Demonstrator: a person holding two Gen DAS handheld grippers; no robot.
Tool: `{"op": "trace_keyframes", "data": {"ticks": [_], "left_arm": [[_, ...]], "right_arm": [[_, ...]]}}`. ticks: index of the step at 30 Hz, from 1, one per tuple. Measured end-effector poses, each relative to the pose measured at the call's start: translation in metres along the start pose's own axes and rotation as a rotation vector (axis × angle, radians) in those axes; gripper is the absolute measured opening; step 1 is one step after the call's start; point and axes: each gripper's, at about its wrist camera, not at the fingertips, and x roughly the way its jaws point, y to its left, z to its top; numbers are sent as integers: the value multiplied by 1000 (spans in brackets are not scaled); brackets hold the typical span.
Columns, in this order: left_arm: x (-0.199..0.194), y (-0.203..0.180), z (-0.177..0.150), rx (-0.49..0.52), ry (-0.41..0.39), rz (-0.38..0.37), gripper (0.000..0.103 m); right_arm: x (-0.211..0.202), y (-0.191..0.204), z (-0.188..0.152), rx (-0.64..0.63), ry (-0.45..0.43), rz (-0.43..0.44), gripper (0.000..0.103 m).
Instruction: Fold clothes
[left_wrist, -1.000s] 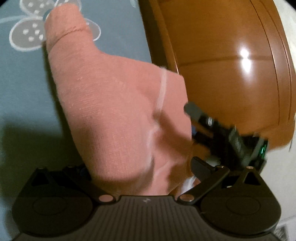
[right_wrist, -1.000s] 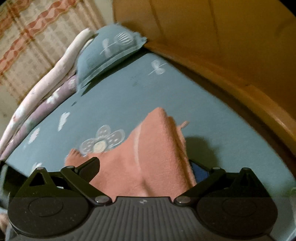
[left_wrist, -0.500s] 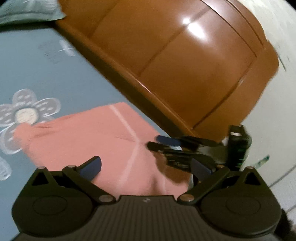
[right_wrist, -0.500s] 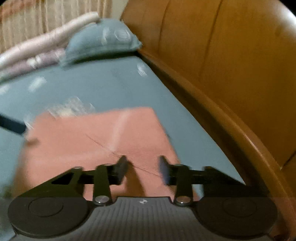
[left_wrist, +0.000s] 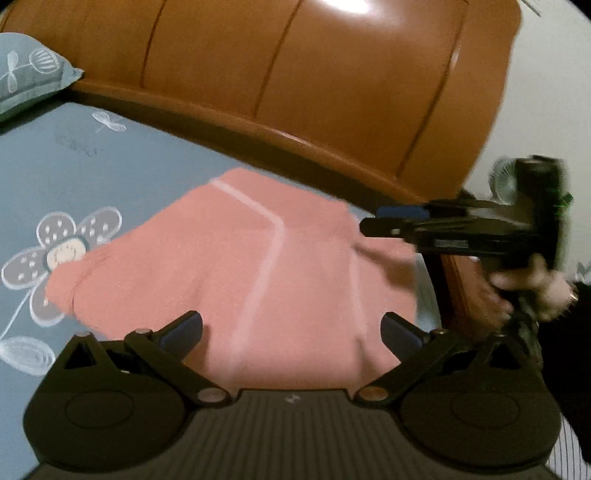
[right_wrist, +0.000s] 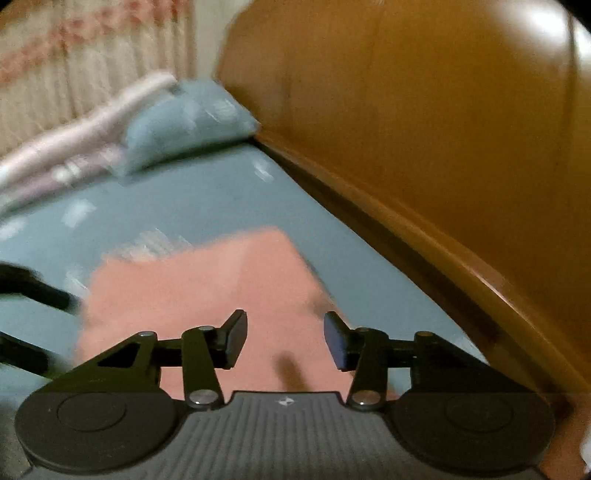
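**Left wrist view: both grippers stood clear above the folded pink garment**

Left wrist camera looked down past the left gripper (left_wrist: 291, 328), whose jaws stood wide apart with nothing between the pads; the fingers (left_wrist: 183, 328) hung above the cloth without pressing on it. Below lay the pink garment (left_wrist: 236, 266), spread flat in a rough folded shape on the blue-grey bedsheet (left_wrist: 122, 166), a pale stripe running across it and bending near the middle. One corner of the cloth lay over a white flower printed on the sheet (left_wrist: 62, 251). A matching blue pillow (left_wrist: 26, 74) sat at the far left against the wooden headboard (left_wrist: 295, 74), which curved along the top of the bed just beyond the garment's far edge.

At the right of that view the right gripper (left_wrist: 369, 221) reached in sideways over the garment's right edge, held by a person's hand (left_wrist: 524, 291) in a dark sleeve.

From the right wrist camera, blurred, the right gripper (right_wrist: 284, 339) showed its jaws partly apart and opening, with the pads free of the cloth and nothing gripped. The garment (right_wrist: 192, 288) lay beneath and ahead of them on the sheet (right_wrist: 207, 199), near the headboard (right_wrist: 424, 129). The pillow (right_wrist: 192, 114) and a pale rolled quilt (right_wrist: 92, 122) lay at the far end, before a striped curtain (right_wrist: 74, 55).
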Motion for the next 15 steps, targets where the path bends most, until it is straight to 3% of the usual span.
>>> {"op": "trace_keyframes", "data": {"ticks": [2,6,8,11,14,15], "left_arm": [[1,-3,-9,20,43,24,102],[-17,-21,-30,160,41,128,102],[-25,-28,-42,221,50,172,102],[-34,-36,-61,283,77,200,102],[-36,-35,-79,264,115,211,102],[-37,-34,-84,254,127,218,102]], "right_arm": [[11,-17,-12,71,44,-23,52],[-33,-11,-15,130,-80,-1,51],[-54,5,-21,125,-127,64,51],[-54,34,-36,62,-97,133,51],[-24,42,-54,66,4,90,50],[-28,39,-57,104,-3,92,51]]}}
